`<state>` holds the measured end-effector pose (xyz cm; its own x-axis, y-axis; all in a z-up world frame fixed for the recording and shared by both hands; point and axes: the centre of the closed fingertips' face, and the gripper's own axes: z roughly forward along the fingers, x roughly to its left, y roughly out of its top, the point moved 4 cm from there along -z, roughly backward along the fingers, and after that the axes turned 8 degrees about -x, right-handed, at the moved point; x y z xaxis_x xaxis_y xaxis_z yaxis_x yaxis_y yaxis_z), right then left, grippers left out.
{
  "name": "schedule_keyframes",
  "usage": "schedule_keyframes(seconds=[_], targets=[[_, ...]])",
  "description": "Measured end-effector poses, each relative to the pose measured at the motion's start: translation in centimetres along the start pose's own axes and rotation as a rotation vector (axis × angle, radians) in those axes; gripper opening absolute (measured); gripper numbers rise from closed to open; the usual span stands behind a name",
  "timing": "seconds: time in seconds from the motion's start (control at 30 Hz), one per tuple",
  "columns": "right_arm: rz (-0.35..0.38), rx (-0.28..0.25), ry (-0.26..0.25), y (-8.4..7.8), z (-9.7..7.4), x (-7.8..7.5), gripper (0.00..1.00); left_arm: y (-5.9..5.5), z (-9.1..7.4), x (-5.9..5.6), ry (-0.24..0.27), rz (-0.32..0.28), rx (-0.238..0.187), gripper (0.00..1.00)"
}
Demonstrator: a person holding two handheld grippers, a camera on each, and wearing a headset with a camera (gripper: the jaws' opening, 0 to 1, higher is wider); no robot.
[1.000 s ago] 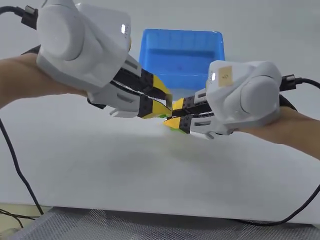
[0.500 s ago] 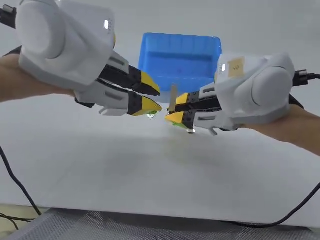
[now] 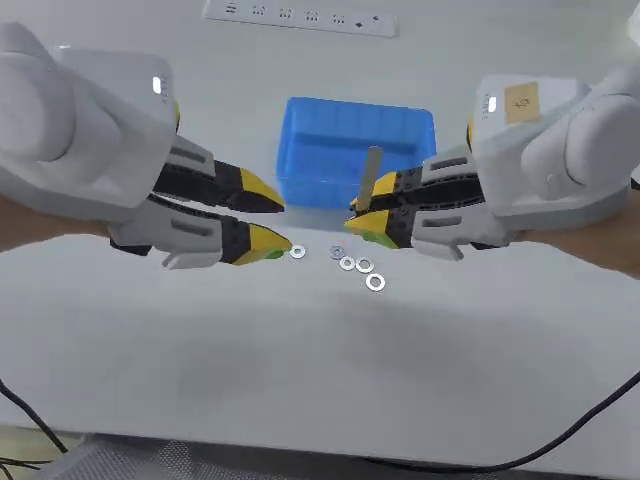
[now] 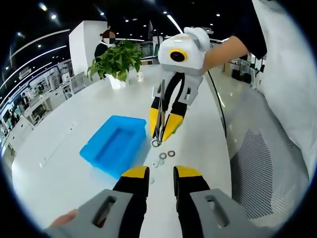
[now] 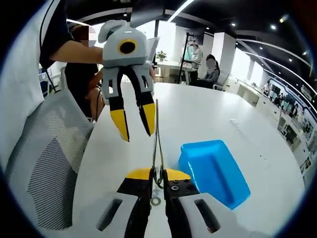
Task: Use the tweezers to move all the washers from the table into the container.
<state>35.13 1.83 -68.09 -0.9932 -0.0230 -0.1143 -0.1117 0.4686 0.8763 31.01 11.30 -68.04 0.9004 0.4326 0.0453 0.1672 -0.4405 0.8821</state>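
Washers [image 3: 347, 263], small flat silver metal rings, five counted: lying loose in a short scatter on the plain white bench [image 3: 300, 360], between the two grippers and just in front of the container, all outside it.

Left gripper [image 3: 283, 222], white body, black-and-yellow tongs: hovering beside the nearest washer, tongs standing apart and carrying nothing.

Right gripper [image 3: 353, 220], same make: tongs pressing together on the slim grey metal tweezers [image 3: 371, 175], which are angling up toward the container in the head view. In the left gripper view one washer [image 4: 156, 143] is sitting right at the tweezers' lower end. Whether it is pinched or merely lying on the bench cannot be told.

Rectangular blue plastic container [image 3: 320, 185]: standing open on the bench just behind the washers.

White power strip [image 3: 300, 14]: lying at the far side of the bench.

Handling note, offered as judgement: the step in hand is taking up a single washer. Thin rings on a smooth bench are prone to skidding or flicking away. Starting with an outlying ring, tilting the tweezers low so one tip is sliding under the rim, and squeezing gently is likely serving best. The left tongs are best held clear of the scatter.
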Motion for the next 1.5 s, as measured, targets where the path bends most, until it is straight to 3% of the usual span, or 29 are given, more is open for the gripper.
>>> schedule_keyframes(seconds=[0.17, 0.37, 0.5, 0.53, 0.63, 0.8, 0.93, 1.03, 1.17, 1.3, 1.33, 1.5], targets=[[-0.002, -0.026, -0.003, 1.4, -1.1, -1.6, 0.09, -0.5, -0.9, 0.0, 0.001, -0.035, -0.023, 0.26], [0.015, -0.053, -0.005, 2.5, -1.6, -4.1, 0.09, -1.4, -1.4, 0.1, -0.010, -0.057, -0.012, 0.29], [0.006, -0.052, -0.004, 2.7, -1.4, -5.2, 0.09, -1.7, -1.5, 0.2, -0.004, -0.060, -0.011, 0.33], [0.005, -0.053, -0.002, 2.5, -1.3, -6.3, 0.09, -1.8, -1.5, 0.2, -0.004, -0.064, -0.014, 0.34], [0.003, -0.055, -0.001, 2.4, -0.9, -7.2, 0.09, -1.9, -1.3, 0.3, 0.003, -0.088, -0.029, 0.42], [0.003, -0.051, 0.004, 1.3, 0.0, -8.8, 0.09, -2.2, -1.0, 0.0, -0.002, -0.083, -0.028, 0.58], [0.018, -0.047, 0.003, 0.1, 0.6, -10.3, 0.09, -2.2, -0.9, 0.1, 0.036, -0.101, -0.027, 0.76], [0.030, -0.041, -0.001, -0.5, 1.2, -10.8, 0.09, -2.4, -1.0, 0.5, 0.067, -0.099, -0.031, 0.83], [0.046, -0.034, 0.000, -1.9, 2.2, -11.8, 0.09, -2.5, -1.1, 1.0, 0.107, -0.127, -0.043, 0.92], [0.053, -0.035, -0.001, -3.0, 3.1, -12.5, 0.09, -2.7, -1.1, 1.0, 0.126, -0.143, -0.043, 0.94], [0.050, -0.032, -0.002, -3.8, 3.2, -13.4, 0.09, -2.7, -1.0, 0.9, 0.130, -0.153, -0.051, 0.95], [0.066, -0.023, -0.019, -4.4, 4.0, -13.5, 0.09, -1.8, -0.5, 1.1, 0.183, -0.266, -0.160, 0.94]])
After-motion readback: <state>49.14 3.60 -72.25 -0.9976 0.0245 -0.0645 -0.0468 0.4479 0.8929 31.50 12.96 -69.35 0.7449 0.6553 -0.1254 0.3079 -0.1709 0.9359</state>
